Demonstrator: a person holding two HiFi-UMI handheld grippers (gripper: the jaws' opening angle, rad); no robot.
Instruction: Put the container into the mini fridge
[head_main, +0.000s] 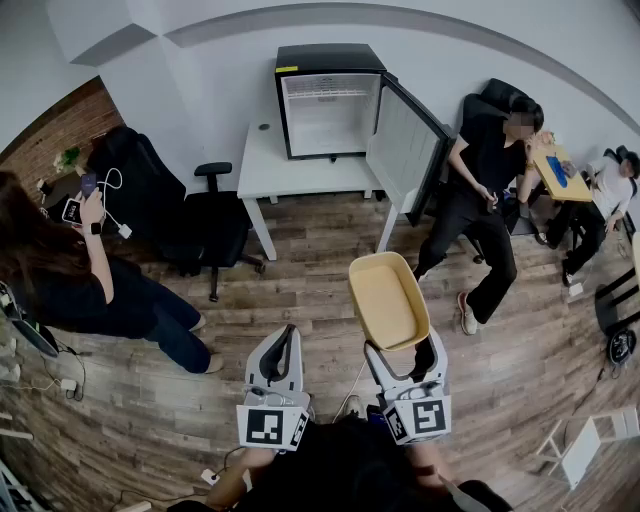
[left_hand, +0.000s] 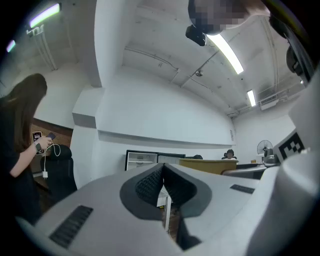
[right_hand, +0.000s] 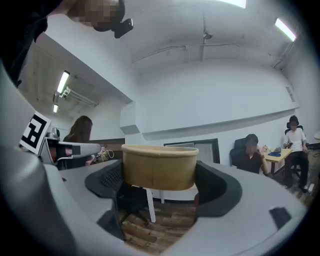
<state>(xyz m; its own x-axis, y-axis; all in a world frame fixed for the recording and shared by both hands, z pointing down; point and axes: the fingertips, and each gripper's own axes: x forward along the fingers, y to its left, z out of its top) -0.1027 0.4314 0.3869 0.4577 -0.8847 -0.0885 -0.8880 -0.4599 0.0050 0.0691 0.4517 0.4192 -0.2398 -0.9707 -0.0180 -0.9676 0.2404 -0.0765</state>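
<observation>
A tan, rounded paper container (head_main: 388, 300) is held out over the wooden floor, with my right gripper (head_main: 402, 350) shut on its near end. In the right gripper view the container (right_hand: 160, 165) fills the gap, and both dark pads press on its sides. My left gripper (head_main: 283, 347) hangs beside it, shut and holding nothing; its pads meet (left_hand: 162, 186). The black mini fridge (head_main: 330, 100) stands on a white table (head_main: 300, 172) ahead. Its door (head_main: 405, 145) is swung open to the right, showing a white inside.
A person with a phone (head_main: 90, 265) stands at the left, next to a black office chair (head_main: 215, 225). Another person (head_main: 488, 195) leans back just right of the fridge door. Further right, someone sits at a yellow table (head_main: 560, 170).
</observation>
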